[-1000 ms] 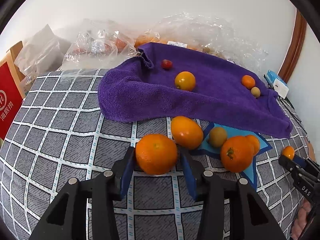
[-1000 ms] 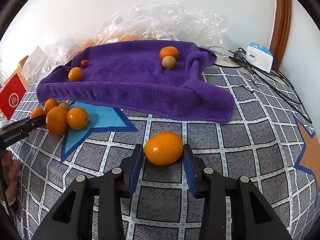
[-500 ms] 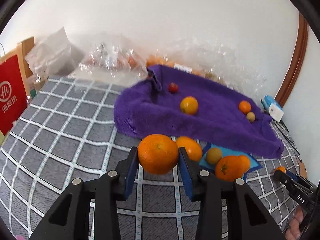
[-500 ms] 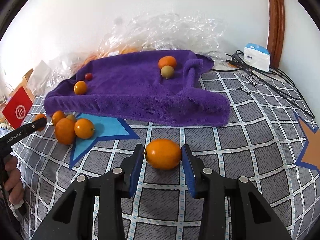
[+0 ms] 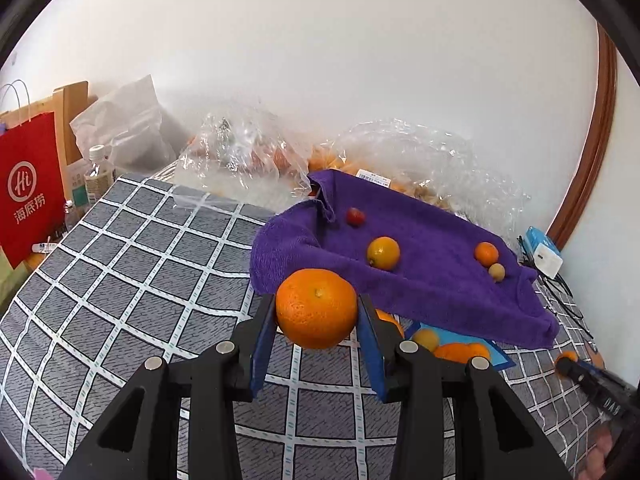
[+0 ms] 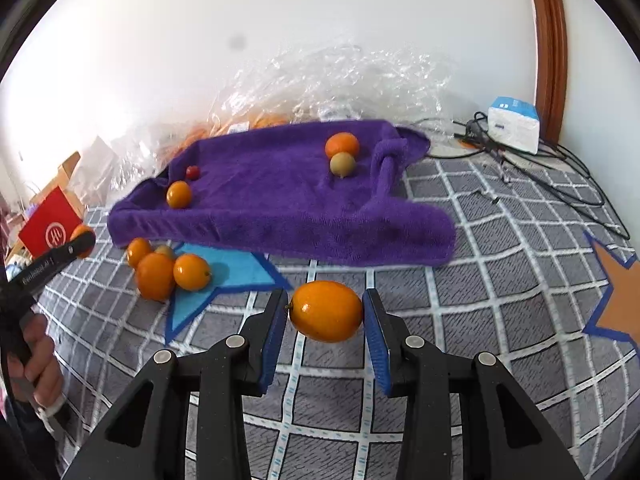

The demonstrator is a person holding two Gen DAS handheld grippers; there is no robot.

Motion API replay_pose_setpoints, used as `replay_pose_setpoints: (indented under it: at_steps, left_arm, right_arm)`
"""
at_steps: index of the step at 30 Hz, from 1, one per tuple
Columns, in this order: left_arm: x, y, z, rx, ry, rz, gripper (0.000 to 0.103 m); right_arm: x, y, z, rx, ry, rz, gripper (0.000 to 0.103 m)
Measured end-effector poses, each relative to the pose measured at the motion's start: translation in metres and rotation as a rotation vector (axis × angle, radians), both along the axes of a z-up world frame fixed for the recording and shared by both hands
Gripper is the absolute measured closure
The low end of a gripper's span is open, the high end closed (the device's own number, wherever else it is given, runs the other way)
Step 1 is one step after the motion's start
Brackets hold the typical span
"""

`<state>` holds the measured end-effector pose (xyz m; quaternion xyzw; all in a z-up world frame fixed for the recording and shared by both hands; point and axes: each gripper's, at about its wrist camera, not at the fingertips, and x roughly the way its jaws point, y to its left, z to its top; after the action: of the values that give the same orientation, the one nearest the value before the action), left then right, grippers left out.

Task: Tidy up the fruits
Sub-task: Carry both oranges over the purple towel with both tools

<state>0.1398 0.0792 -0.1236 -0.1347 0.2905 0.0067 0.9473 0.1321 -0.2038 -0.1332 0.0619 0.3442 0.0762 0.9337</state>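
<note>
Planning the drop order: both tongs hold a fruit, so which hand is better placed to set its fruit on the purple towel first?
Probably left: its tongs grip the orange just before the purple towel edge; the right tongs and oval citrus show bedspread between.

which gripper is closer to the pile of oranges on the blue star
Left. The left gripper holds an orange right beside the pile of oranges, part of which shows just behind its finger. The right gripper holds an oval citrus fruit further off across the quilt.
</note>
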Motion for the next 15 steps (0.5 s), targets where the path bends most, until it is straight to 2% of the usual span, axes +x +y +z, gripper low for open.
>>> replay_pose_setpoints:
  at_steps: [6,9,15]
  left_arm:
    - [-0.001,0.000,0.020,0.007,-0.030,0.005,0.065]
    - [0.004,0.006,0.036,-0.024,-0.031,-0.004,0.065]
    - [0.032,0.007,0.070,0.017,-0.065,-0.006,0.065]
  right_arm:
    - [0.011,0.006,0.041,-0.047,-0.073,-0.008,0.065]
    - [0.024,0.009,0.059,-0.057,-0.100,-0.003,0.065]
    - [0.055,0.015,0.087,-0.039,-0.149,0.011,0.065]
